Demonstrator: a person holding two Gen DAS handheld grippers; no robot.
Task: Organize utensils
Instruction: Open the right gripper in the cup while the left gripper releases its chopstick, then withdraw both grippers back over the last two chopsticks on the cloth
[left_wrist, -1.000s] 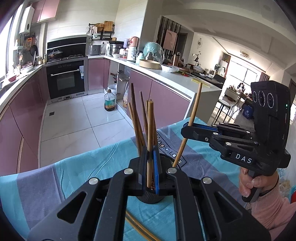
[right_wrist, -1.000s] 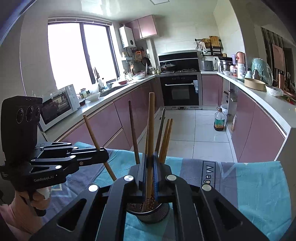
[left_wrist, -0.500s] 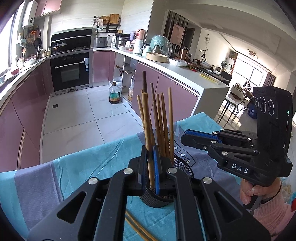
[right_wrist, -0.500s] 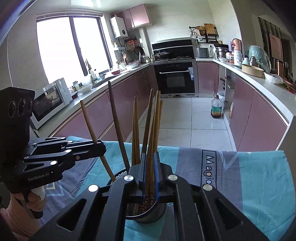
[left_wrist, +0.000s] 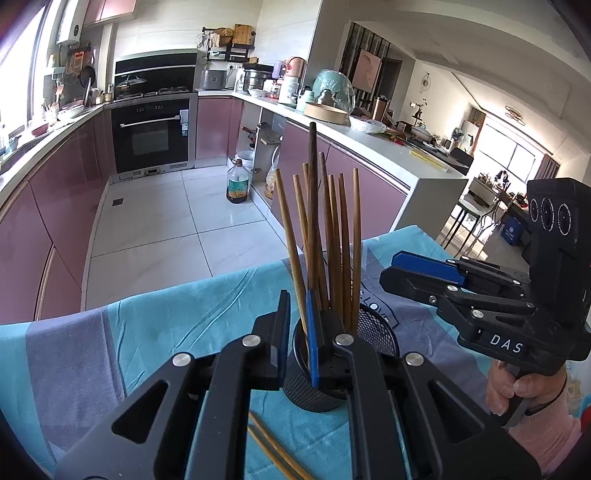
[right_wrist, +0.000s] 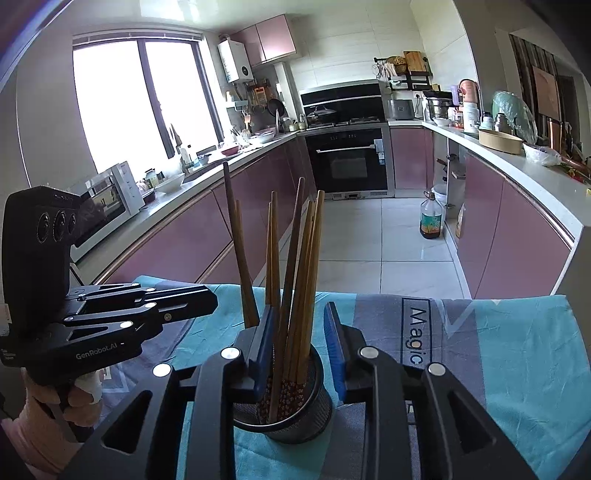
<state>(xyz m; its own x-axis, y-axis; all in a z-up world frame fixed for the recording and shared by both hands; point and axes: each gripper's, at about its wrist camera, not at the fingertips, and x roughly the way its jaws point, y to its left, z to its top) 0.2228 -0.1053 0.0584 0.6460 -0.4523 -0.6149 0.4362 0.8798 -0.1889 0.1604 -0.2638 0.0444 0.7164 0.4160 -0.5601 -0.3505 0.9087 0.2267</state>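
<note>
While the chopsticks (left_wrist: 325, 236) stand bunched in the black mesh holder (right_wrist: 295, 410), which sits on the blue-and-grey cloth (right_wrist: 517, 350) over the table, both tools hang close around it with nothing gripped. The left gripper (left_wrist: 295, 332) has its fingers parted a little, one blue pad just in front of the holder's rim and a chopstick showing in the gap without being pinched. The right gripper (right_wrist: 301, 343) is spread wider, its fingers straddling the bundle just above the holder's mouth.

At least two more chopsticks (left_wrist: 273, 454) lie flat on the cloth on the near side of the holder, partly hidden under the left tool, so the job looks unfinished. The step in hand, as I judge it, is backing clear of the holder and fetching those strays.

To do it well, lift each tool straight up and away from the holder so no finger drags a stick sideways; the mesh cup looks light and top-heavy, and a nudge could tip it. Grip a loose stick near its middle, turn it upright, and lower it into an open gap in the holder.
</note>
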